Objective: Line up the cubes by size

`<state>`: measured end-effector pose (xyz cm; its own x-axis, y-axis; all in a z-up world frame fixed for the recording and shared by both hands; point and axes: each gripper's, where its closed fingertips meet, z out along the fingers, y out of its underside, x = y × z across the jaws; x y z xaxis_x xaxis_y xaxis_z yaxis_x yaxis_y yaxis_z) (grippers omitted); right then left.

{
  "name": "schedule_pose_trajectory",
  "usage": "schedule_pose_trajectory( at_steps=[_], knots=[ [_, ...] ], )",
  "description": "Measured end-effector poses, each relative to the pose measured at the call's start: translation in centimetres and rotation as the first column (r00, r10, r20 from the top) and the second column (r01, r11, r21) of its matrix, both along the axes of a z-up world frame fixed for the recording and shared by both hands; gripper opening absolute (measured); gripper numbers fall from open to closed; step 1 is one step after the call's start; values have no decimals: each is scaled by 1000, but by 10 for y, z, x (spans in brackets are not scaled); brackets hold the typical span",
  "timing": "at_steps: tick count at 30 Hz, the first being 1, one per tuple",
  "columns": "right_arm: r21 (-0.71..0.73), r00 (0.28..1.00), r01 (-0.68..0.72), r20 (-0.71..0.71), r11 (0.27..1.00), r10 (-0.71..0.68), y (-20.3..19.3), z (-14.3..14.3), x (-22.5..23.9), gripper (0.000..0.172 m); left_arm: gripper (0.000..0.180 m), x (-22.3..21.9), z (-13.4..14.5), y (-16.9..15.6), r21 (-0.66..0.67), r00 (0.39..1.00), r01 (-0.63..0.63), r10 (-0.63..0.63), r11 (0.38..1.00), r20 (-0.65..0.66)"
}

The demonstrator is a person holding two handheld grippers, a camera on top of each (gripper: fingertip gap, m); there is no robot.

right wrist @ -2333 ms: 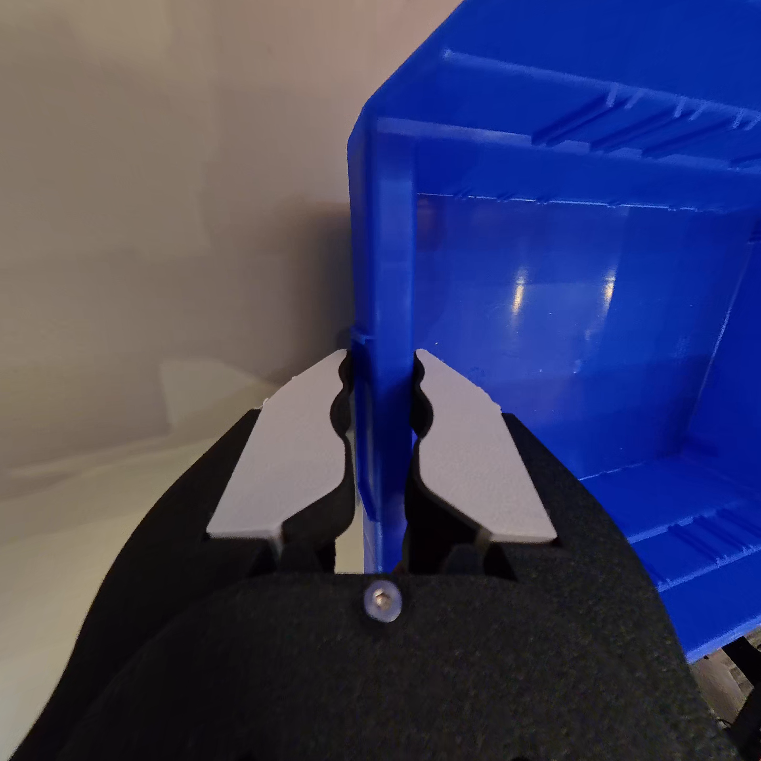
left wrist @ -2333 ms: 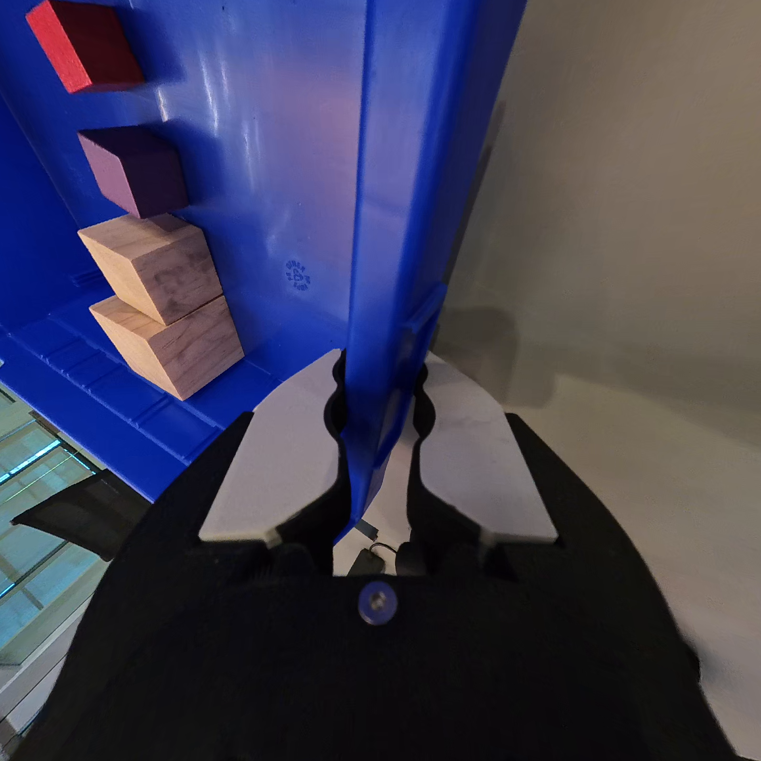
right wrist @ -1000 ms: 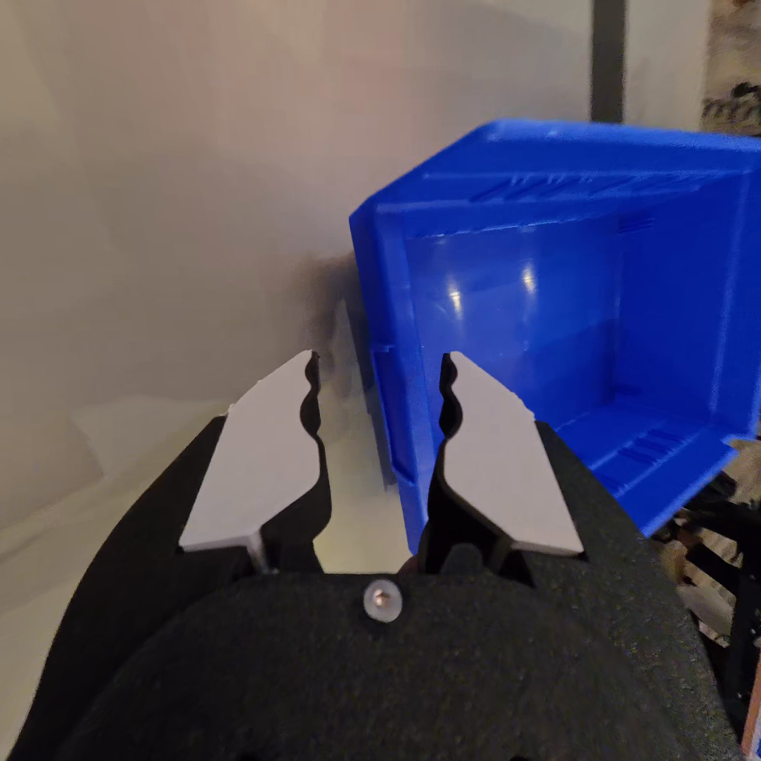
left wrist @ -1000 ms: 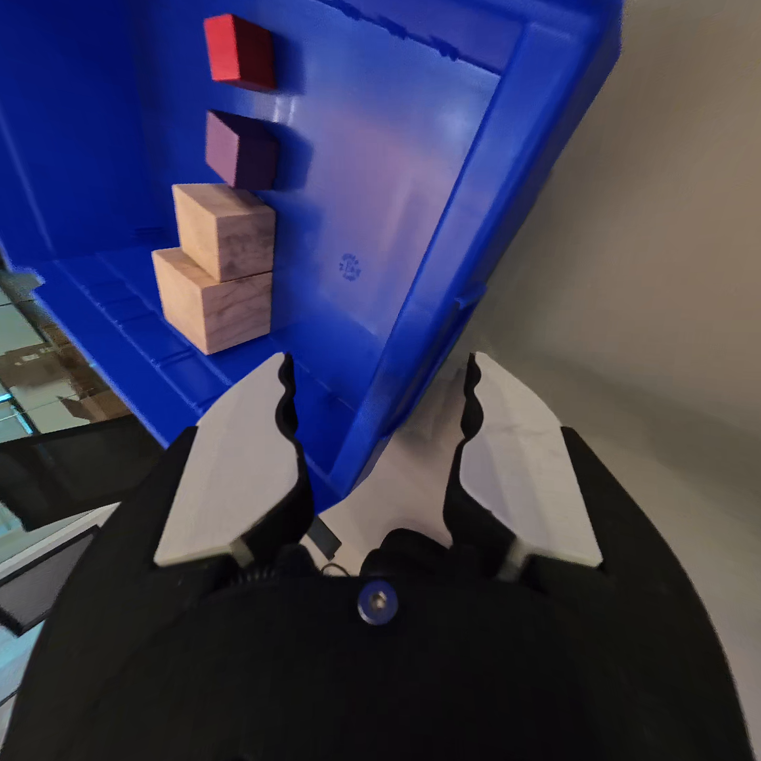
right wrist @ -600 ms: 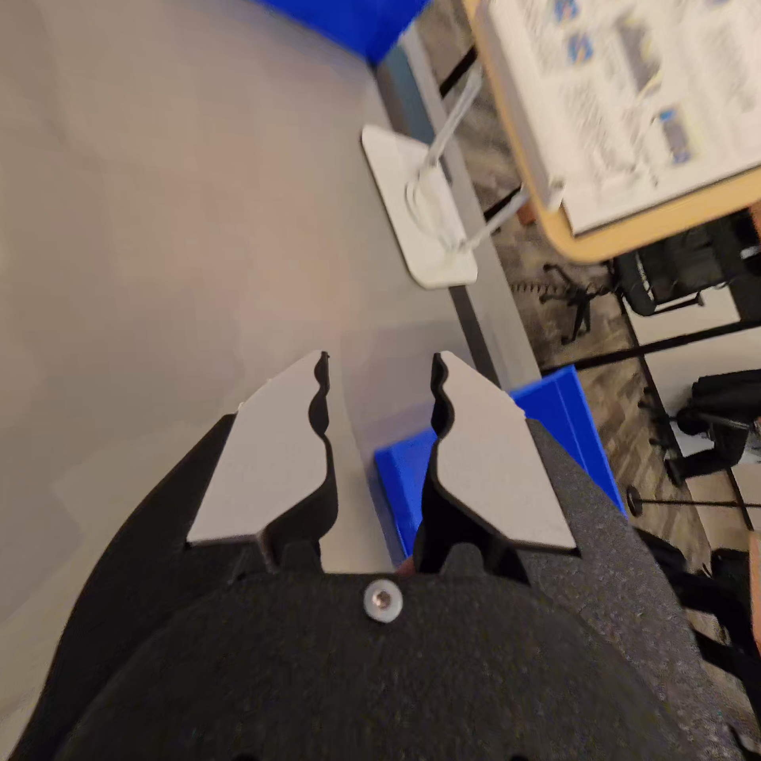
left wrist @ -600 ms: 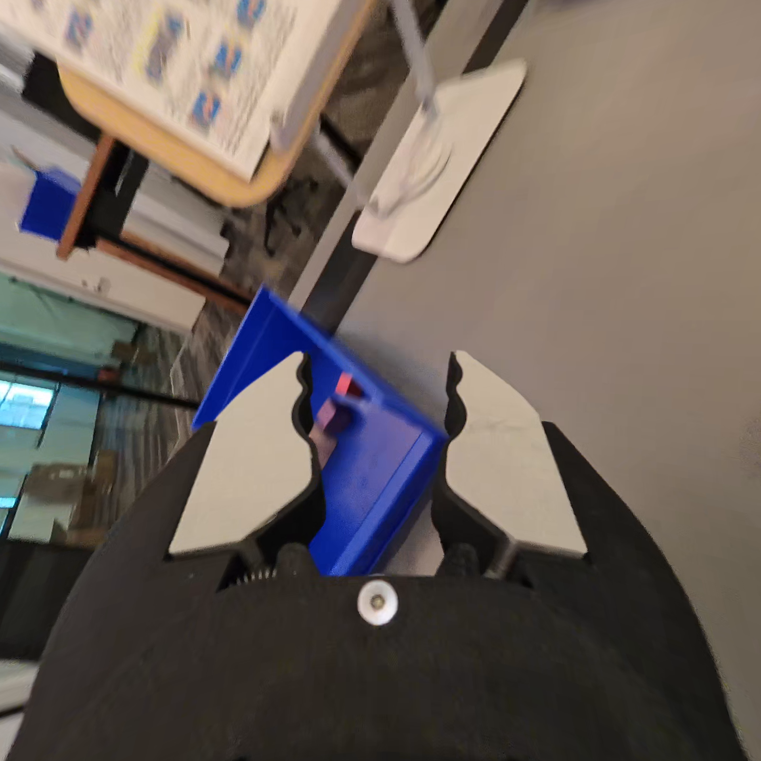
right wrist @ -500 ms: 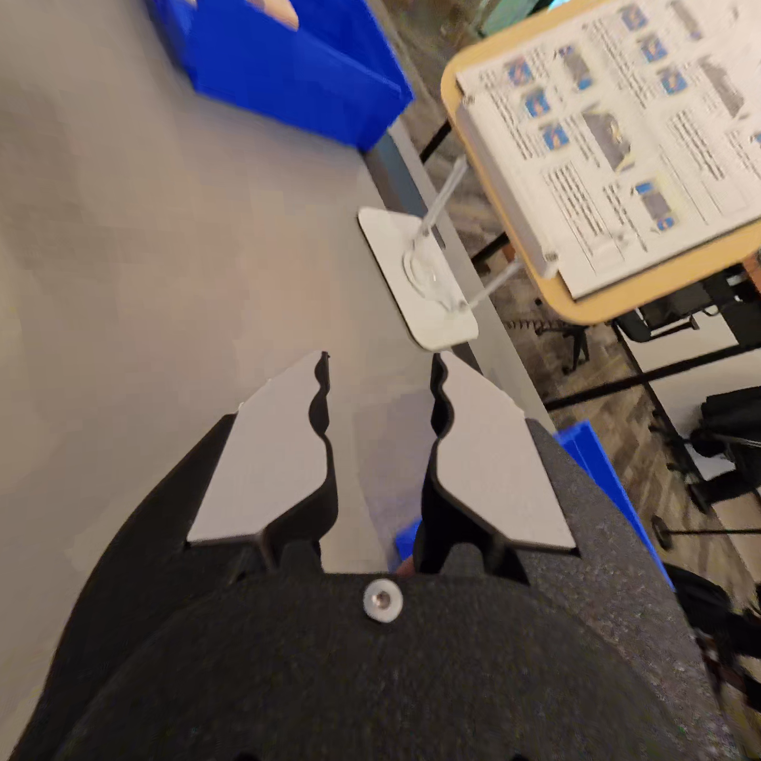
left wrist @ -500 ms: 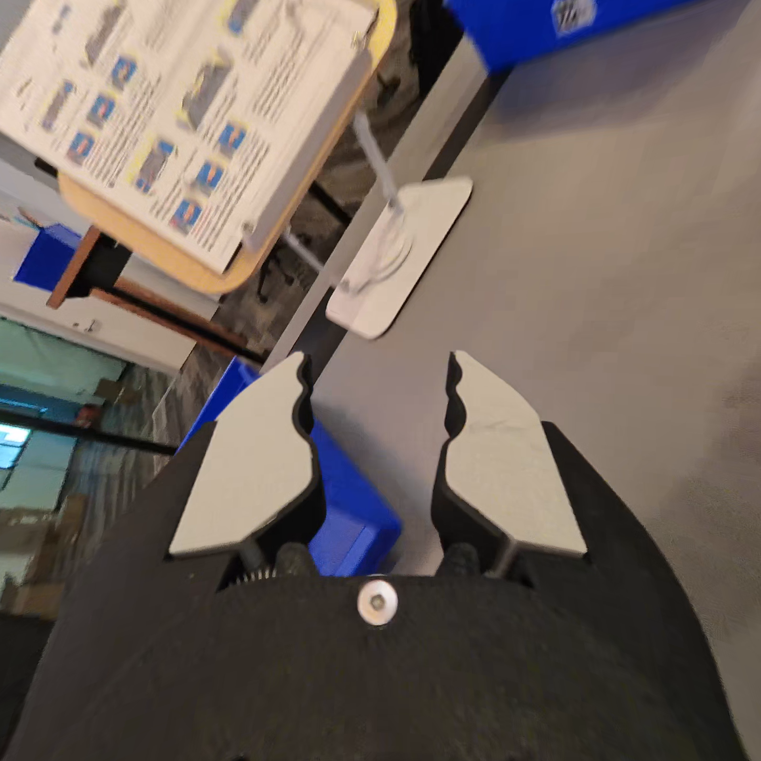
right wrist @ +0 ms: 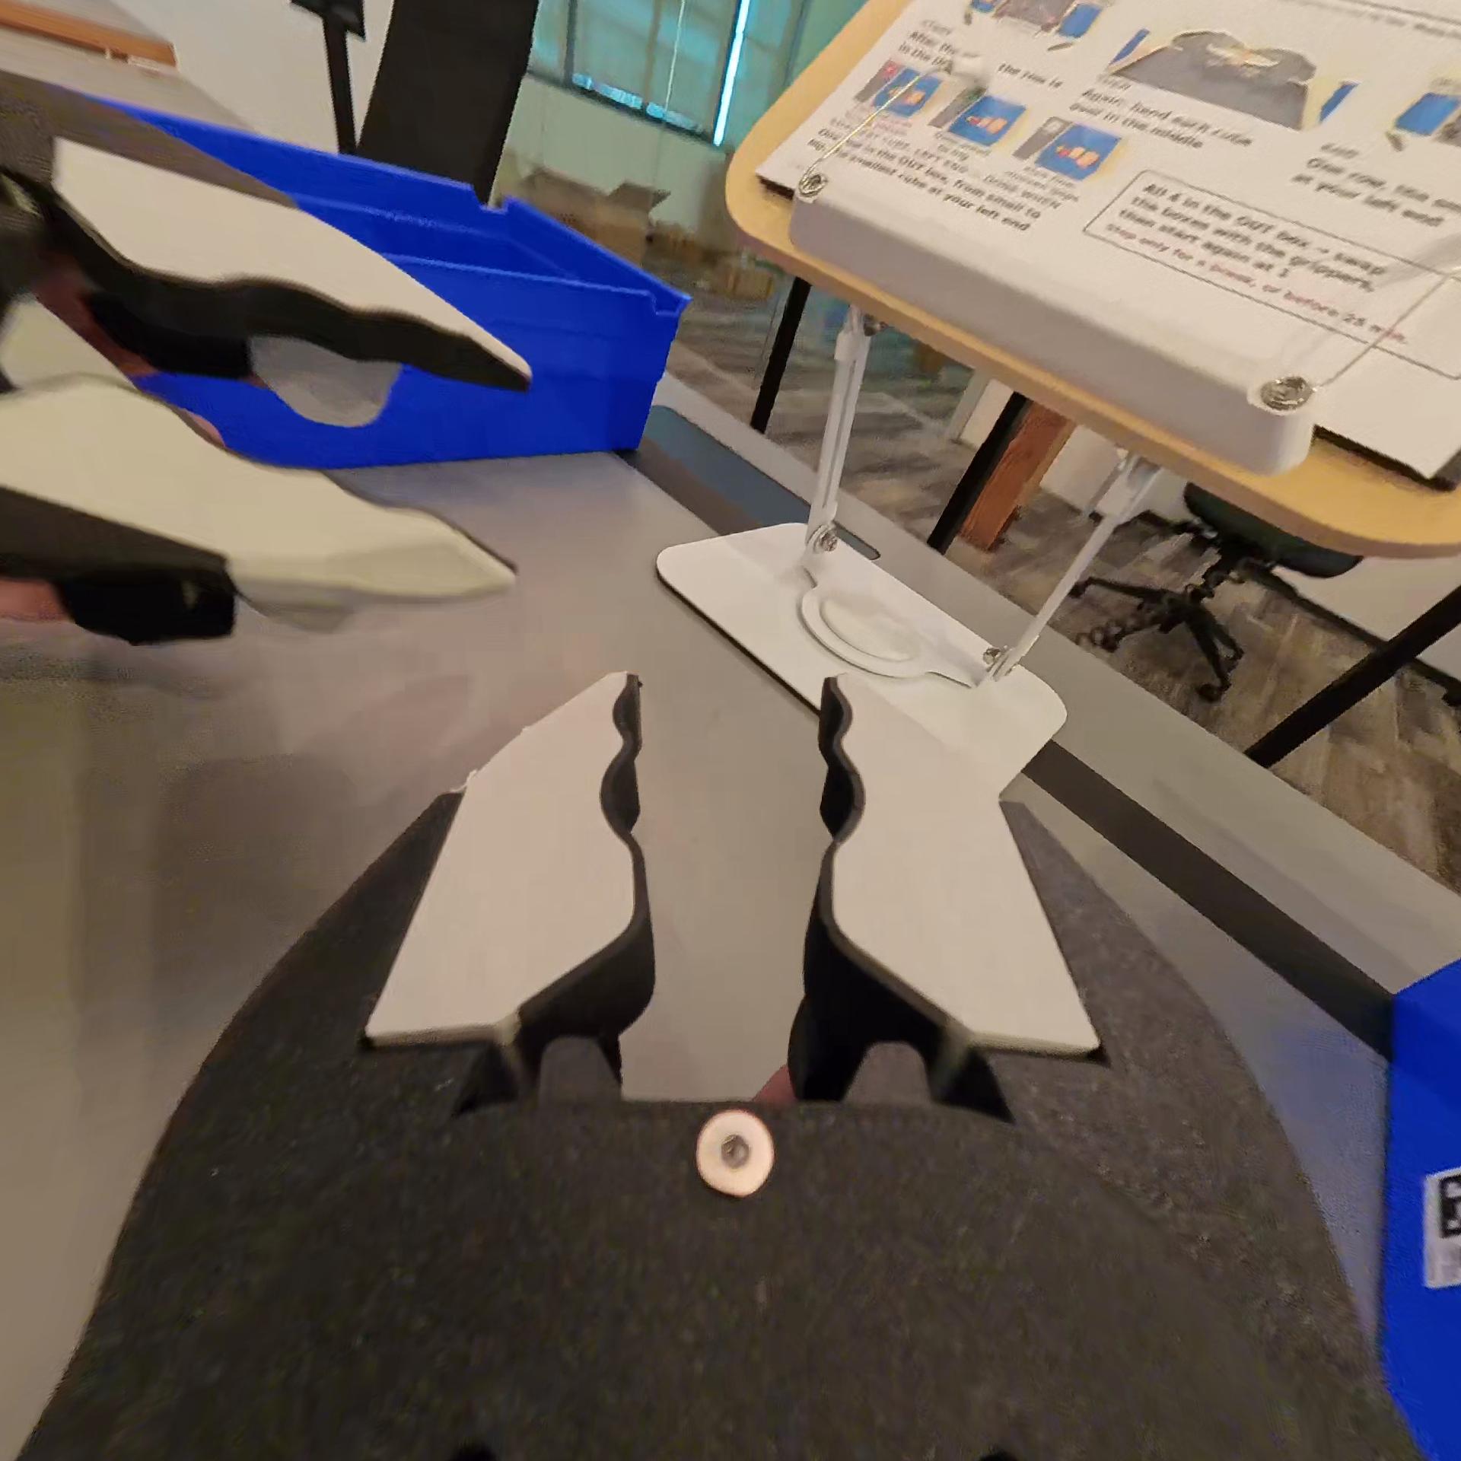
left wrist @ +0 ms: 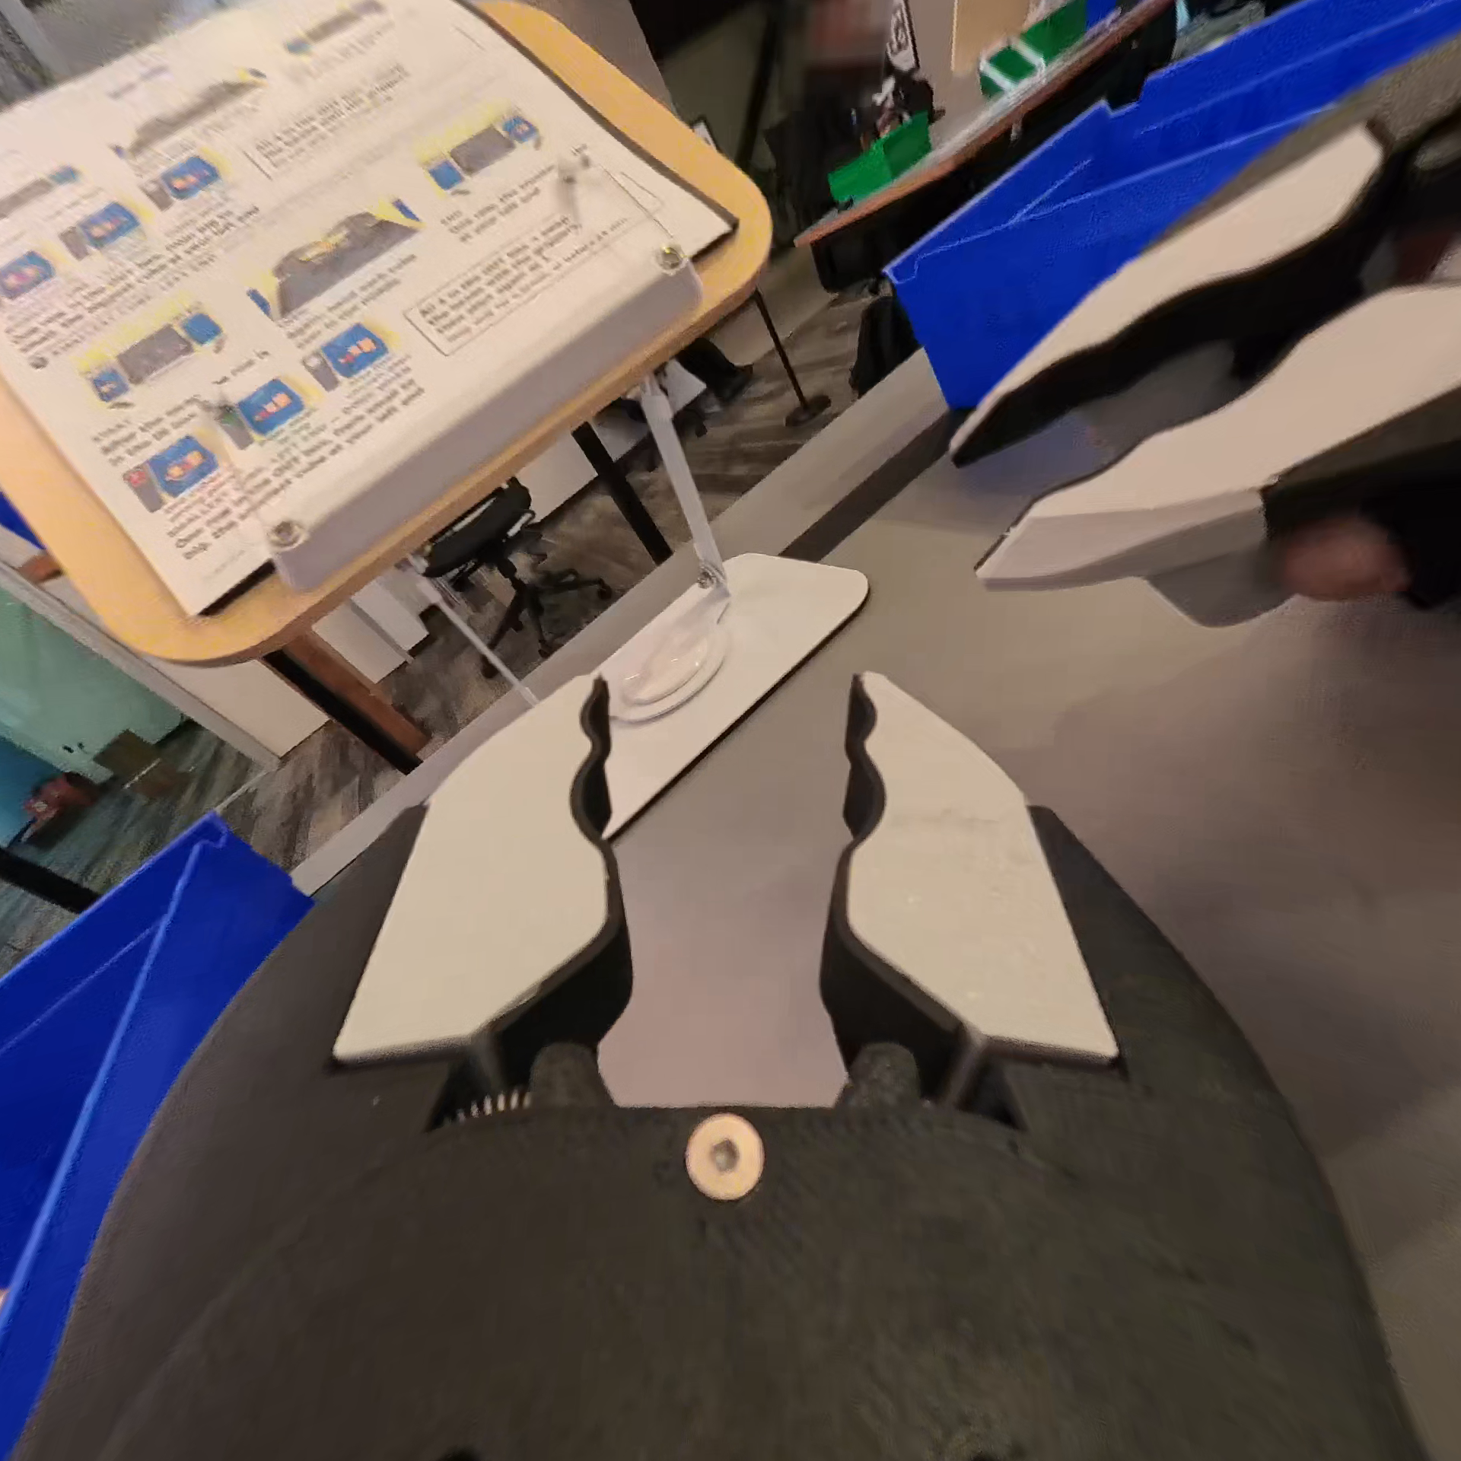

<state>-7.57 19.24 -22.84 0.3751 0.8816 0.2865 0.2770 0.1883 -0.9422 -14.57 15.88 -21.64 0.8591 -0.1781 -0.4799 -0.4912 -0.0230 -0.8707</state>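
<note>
The left gripper [left wrist: 723, 704] fills the lower half of its own view, its two pale fingers spread with a clear gap and nothing between them. It also shows at the left edge of the right wrist view, turned on its side, one finger above the other. The right gripper [right wrist: 727, 696] sits low in its frame, jaws parted somewhat less and likewise bare. In the left wrist view it reaches in from the upper right, fingers stacked.

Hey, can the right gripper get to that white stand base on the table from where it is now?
Probably yes. The right gripper is open and holds nothing, and only bare grey table lies between it and the white stand base. The left gripper hovers off to the side.
</note>
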Motion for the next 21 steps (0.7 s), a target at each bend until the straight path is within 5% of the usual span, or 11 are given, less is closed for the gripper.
schedule_pose_trajectory(
  at_steps=[5, 11, 21],
  knots=[
    [145, 999, -20, 50, 989, 13, -5, -10, 1, 39, 62, -10, -12, 3, -58, 1000, -13, 15, 998, 22],
    [160, 999, -15, 42, 987, 8, -7, -8, 2, 37, 73, -12, -16, 4, -90, 999, -1, 6, 996, 49],
    [247, 993, -48, 118, 968, 19, -17, -17, -4, 37, 53, 0, -27, 1, -120, 998, 39, -44, 992, -33]
  ],
)
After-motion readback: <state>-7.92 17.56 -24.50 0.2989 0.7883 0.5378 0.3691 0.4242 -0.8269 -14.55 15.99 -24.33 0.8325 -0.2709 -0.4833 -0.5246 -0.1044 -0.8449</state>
